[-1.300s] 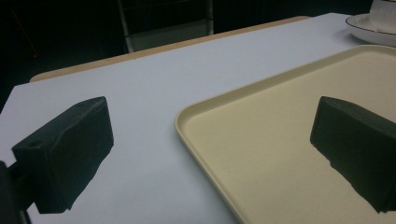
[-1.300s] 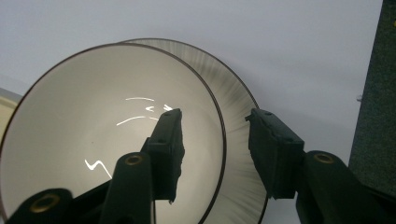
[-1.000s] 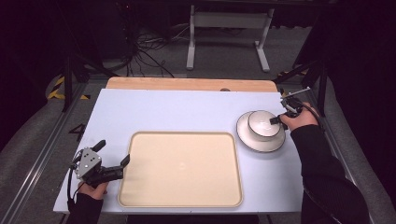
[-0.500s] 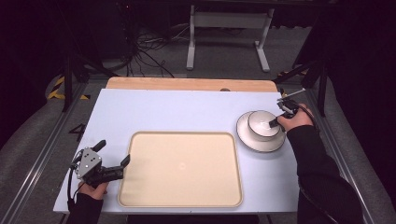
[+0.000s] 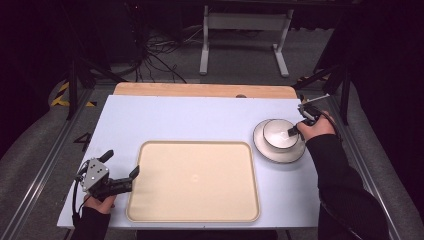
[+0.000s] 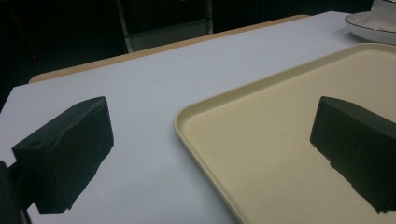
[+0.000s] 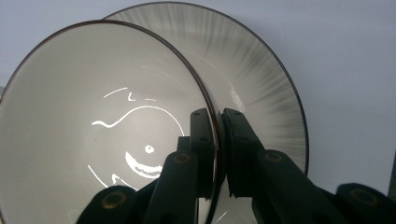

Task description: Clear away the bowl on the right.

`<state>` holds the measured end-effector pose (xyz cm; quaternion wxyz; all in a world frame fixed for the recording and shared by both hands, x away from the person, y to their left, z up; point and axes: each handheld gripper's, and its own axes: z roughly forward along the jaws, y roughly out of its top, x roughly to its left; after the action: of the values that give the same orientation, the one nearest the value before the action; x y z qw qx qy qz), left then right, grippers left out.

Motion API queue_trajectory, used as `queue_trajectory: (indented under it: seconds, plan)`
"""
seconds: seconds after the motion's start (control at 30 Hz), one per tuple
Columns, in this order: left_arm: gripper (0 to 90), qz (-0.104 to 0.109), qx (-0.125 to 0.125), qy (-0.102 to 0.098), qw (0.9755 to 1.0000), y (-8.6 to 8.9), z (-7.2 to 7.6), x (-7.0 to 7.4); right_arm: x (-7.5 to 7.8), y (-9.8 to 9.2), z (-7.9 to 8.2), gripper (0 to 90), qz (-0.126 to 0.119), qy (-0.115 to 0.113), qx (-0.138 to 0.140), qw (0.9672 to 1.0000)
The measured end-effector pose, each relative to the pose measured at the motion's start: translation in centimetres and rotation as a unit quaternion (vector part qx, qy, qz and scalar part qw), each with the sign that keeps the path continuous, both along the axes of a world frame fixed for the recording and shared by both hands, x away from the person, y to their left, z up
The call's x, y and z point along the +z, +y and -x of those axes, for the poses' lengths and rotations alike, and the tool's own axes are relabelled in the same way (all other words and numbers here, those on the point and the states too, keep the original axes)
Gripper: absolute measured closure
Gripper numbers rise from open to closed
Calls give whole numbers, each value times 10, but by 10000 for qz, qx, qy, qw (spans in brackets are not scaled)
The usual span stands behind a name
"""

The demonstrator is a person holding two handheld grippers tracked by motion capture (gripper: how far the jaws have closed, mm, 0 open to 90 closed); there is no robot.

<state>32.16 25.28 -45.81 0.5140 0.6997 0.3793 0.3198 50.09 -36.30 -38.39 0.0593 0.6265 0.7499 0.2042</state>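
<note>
right gripper (image 7: 218,154) pinches glossy round bowl (image 7: 102,126) rim | ribbed plate (image 7: 261,88) beneath

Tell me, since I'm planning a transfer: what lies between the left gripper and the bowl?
The tray lies between the left gripper and the bowl, then bare table; the high view shows it.

no words or numbers can be read anywhere (not on the tray (image 5: 194,180), the bowl (image 7: 100,126), the plate (image 7: 261,79) or the bench (image 5: 200,120)).
</note>
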Motion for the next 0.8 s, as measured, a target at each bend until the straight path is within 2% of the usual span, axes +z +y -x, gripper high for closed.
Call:
queue_trajectory:
  seconds: [0.07,0.17,0.23,0.4,0.8]
  plan:
    - [1,0,0,1,10000,0,0,0,1,1,1,831,8,-17,4,10000]
    - [1,-6,9,5,10000,0,0,0,7,8,4,829,249,-76,67,9996]
    - [1,-8,9,6,10000,0,0,0,8,9,4,829,249,-89,75,9996]
    - [1,2,6,3,10000,0,0,0,19,14,7,829,70,-115,97,9999]
    - [1,1,-1,6,10000,0,0,0,45,20,16,826,-59,-109,84,9999]
